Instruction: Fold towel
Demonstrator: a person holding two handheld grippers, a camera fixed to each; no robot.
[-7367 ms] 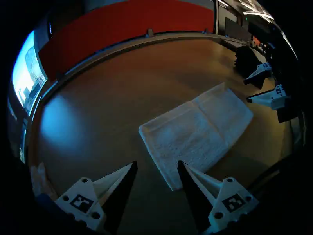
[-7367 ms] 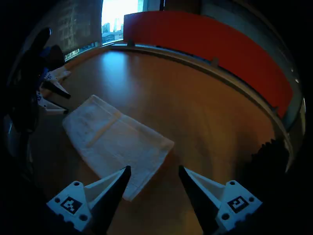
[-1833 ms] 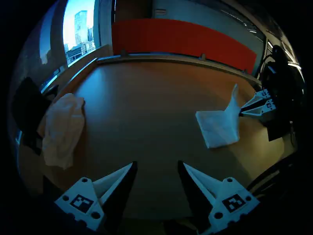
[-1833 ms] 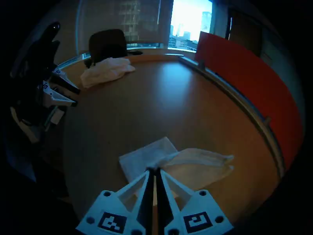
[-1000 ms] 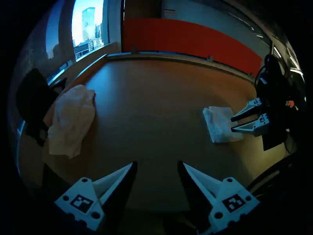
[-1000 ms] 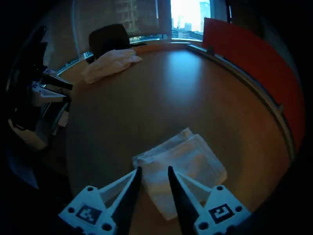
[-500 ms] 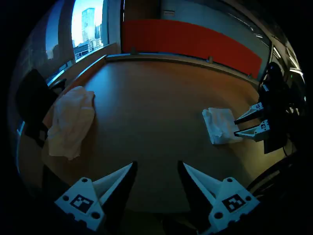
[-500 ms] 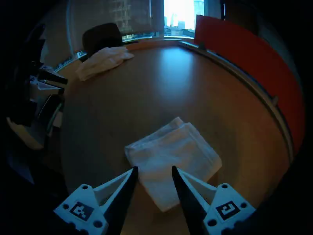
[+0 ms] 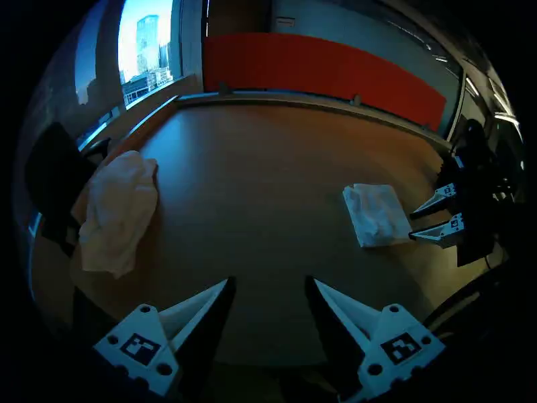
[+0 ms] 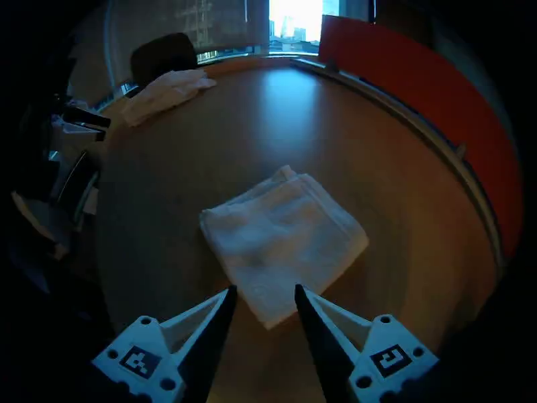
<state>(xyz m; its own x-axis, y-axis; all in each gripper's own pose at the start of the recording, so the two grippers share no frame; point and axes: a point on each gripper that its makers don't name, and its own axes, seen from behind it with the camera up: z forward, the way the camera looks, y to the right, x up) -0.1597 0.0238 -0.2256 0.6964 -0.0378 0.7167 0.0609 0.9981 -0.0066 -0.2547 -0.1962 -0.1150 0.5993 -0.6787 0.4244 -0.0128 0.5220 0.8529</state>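
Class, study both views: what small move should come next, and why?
Probably draw the right gripper back from the folded towel: it lies flat in a neat square on the table and the open fingers grip nothing, so the fold looks finished.

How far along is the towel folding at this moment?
Done: the folded towel lies as a compact square on the table. In hand: nothing; the right claw is open close by it, the left claw open too. Left: perhaps the crumpled cloth at the table edge.
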